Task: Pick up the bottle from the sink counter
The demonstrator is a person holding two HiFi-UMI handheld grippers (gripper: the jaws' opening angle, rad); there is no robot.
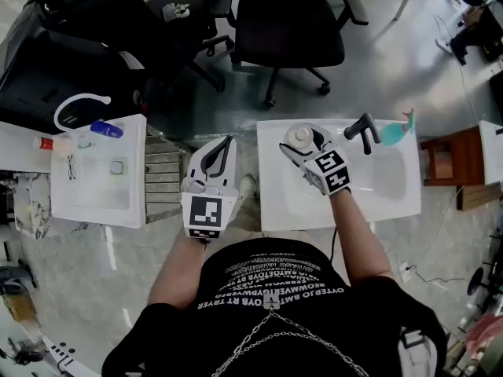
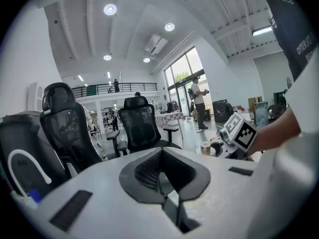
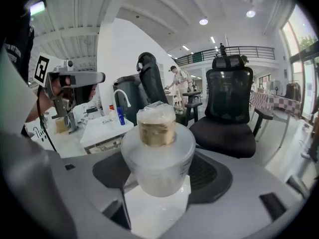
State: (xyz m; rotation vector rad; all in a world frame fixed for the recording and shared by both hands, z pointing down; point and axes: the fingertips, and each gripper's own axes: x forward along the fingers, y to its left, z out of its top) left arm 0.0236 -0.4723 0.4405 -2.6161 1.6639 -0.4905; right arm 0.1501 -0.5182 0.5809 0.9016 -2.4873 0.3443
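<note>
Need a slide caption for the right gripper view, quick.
Right gripper holding a frosted, gold-necked bottle between its jaws, over the white sink counter.

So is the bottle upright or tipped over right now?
Upright: the bottle stands in the right gripper with its gold cap pointing up, and the head view looks down on its top.

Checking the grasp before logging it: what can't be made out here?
Whether the frosted white bottle with gold neck touches the white sink counter: head view, the right tool covers its base.
The small blue item on the left sink: head view, too small to identify.
</note>
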